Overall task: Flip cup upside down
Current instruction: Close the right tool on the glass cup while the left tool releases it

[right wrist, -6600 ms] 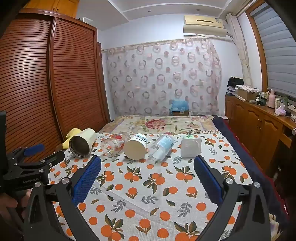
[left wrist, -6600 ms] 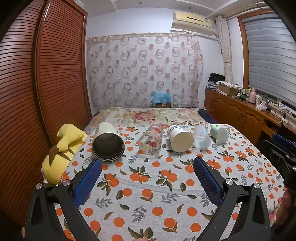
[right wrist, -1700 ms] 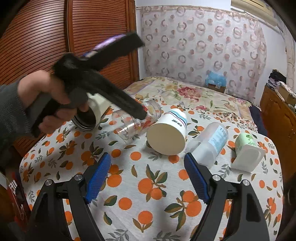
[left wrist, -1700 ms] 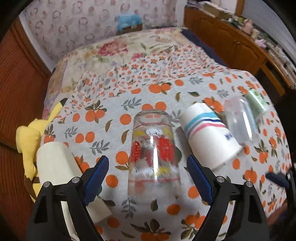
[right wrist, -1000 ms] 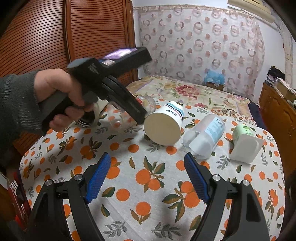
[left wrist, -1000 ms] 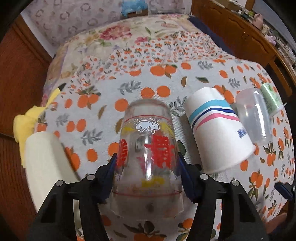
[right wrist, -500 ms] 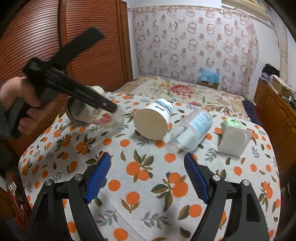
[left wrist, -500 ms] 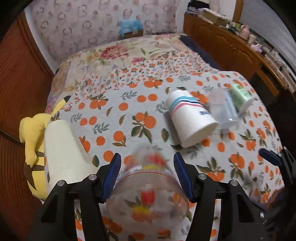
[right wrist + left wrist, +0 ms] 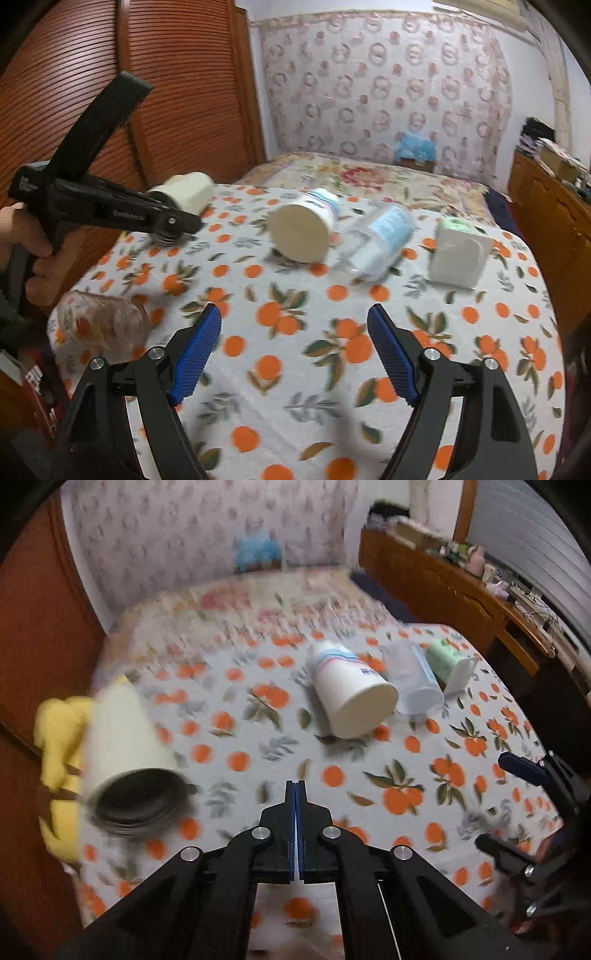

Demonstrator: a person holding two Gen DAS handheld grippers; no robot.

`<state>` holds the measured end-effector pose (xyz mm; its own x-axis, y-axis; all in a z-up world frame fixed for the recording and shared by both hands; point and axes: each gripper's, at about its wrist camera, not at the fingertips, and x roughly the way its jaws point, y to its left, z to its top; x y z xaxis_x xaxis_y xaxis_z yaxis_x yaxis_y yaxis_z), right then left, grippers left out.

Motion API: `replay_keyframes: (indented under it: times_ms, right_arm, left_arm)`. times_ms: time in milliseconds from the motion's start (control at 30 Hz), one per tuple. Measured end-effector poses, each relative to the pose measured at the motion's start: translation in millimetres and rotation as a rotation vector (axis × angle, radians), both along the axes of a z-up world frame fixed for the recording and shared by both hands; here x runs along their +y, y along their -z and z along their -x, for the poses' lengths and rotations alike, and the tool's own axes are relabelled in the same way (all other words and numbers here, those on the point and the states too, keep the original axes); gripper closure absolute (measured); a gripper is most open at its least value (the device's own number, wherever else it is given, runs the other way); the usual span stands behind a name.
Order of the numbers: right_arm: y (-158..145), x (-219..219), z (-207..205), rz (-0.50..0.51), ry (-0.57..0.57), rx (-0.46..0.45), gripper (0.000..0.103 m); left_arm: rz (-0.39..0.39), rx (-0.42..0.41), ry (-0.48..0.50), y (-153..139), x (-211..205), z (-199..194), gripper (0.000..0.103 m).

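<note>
The clear printed glass cup [image 9: 101, 325] stands upside down near the table's front left corner, seen only in the right wrist view. My left gripper [image 9: 297, 786] is shut and empty, its blue pads pressed together; in the right wrist view it hovers above the table [image 9: 195, 223], apart from the glass. My right gripper [image 9: 293, 332] is open and empty over the front middle of the orange-print cloth [image 9: 314, 369].
Lying on their sides across the far half: a cream tumbler [image 9: 125, 746], a white striped paper cup [image 9: 351, 698], a clear plastic cup [image 9: 415, 685] and a green-white mug [image 9: 448, 664]. A yellow plush toy [image 9: 59, 746] sits at the left edge.
My left gripper let go of the glass, which now stands upside down at the front left. The gripper rose, pulled away and closed. The right gripper stayed open.
</note>
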<state>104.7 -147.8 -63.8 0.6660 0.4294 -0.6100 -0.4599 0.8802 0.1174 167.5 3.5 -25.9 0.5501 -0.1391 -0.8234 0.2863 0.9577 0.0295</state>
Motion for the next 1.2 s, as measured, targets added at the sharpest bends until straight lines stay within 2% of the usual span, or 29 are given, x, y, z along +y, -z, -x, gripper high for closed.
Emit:
replay_keyframes:
  times_ms: [33,67,100,133,200,267,300,333,400,467,500,533,933,1067,1200]
  right_arm:
    - [0,5,2,-0.006,-0.012,0.004,0.02]
    - [0,10,6,-0.013,-0.028,0.002,0.02]
    - [0,15,8,-0.014,-0.035,-0.001,0.02]
    - [-1,20,11,-0.019,-0.052,-0.002,0.02]
    - [-4,28,19,-0.048,-0.083,0.002,0.02]
    - [-10,32,37,-0.118,-0.114,0.02,0.02]
    - [-13,42,55,-0.119,-0.171,0.002,0.018]
    - [-13,54,70,-0.078,-0.204,-0.015,0.018]
    - [-6,72,84,-0.088,-0.288,0.029,0.017]
    - [7,94,95,-0.026,-0.339,0.032,0.016]
    - [8,96,96,-0.024,-0.329,0.027,0.007]
    - [10,97,93,-0.026,-0.316,0.044,0.004]
    - [7,99,84,0.009,-0.301,0.074,0.005]
    - [7,107,80,-0.003,-0.284,0.129,0.005]
    - [17,109,75,-0.077,-0.262,0.229,0.002]
  left_arm:
    - [0.019,0.005,0.011,1,10,11,0.09]
    - [0.028,0.006,-0.002,1,22,22,0.089]
    - [0.015,-0.023,-0.002,-3,28,32,0.084]
    - [-0.008,-0.046,-0.003,-6,37,47,0.067]
    - [-0.007,-0.062,0.02,-13,46,72,0.051]
    - [0.0,-0.07,0.009,-17,51,96,0.051]
    - [0.021,-0.061,0.019,-13,55,111,0.05]
    - [0.024,-0.055,0.016,-8,57,120,0.05]
    - [0.036,-0.034,-0.002,4,63,133,0.05]
    - [0.053,-0.013,-0.014,16,68,142,0.05]
    - [0.057,-0.007,-0.021,21,71,145,0.05]
    - [0.059,-0.004,-0.023,23,73,149,0.05]
    - [0.044,0.032,-0.088,43,113,187,0.049]
    - [0.058,0.038,-0.132,51,130,196,0.047]
    - [0.082,0.043,-0.151,57,140,201,0.047]
